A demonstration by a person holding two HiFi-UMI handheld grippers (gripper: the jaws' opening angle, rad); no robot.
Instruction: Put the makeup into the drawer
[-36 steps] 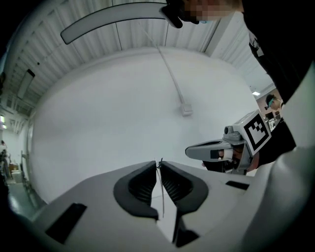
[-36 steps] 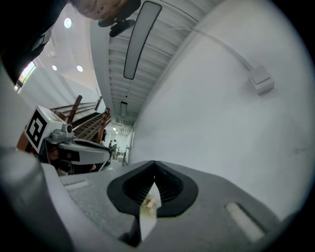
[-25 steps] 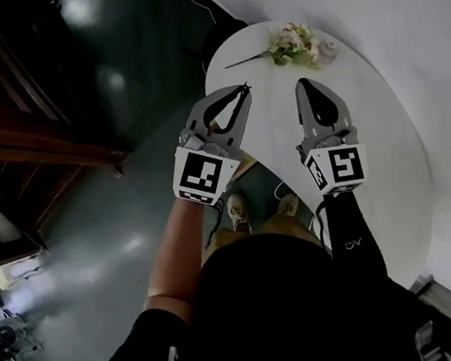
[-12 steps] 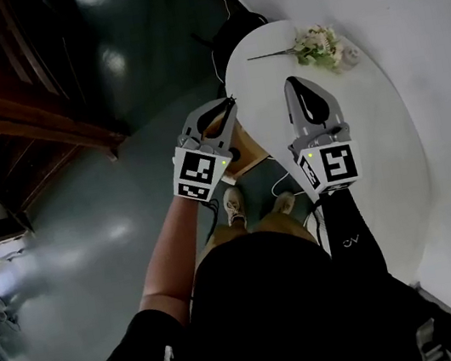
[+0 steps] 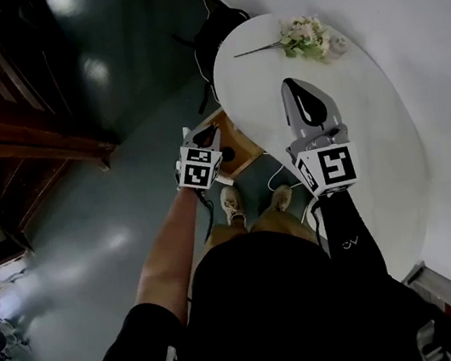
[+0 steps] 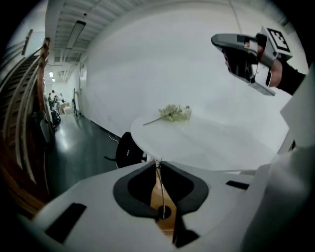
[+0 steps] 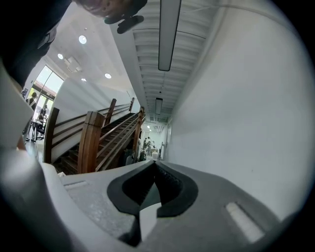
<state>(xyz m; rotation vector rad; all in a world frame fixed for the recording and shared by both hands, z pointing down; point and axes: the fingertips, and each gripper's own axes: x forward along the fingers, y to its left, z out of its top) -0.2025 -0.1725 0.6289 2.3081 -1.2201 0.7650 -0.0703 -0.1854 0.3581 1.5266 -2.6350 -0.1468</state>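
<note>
Makeup shows in no view, so we cannot say where it lies, and reaching for it unseen is the first risk.

In the head view, the left gripper (image 5: 209, 133) hangs low beside the edge of the white table (image 5: 372, 132), over a wooden box (image 5: 238, 145) that is perhaps the drawer. It could knock that edge. Cables (image 5: 275, 177) by the person's shoes (image 5: 232, 207) could trip them.

In the left gripper view, its jaws meet at the tips and we see nothing plainly held. Flowers (image 6: 173, 113) sit far across the table.

In the right gripper view, the right gripper (image 7: 153, 165) is closed and empty, facing a staircase (image 7: 93, 138).
</note>
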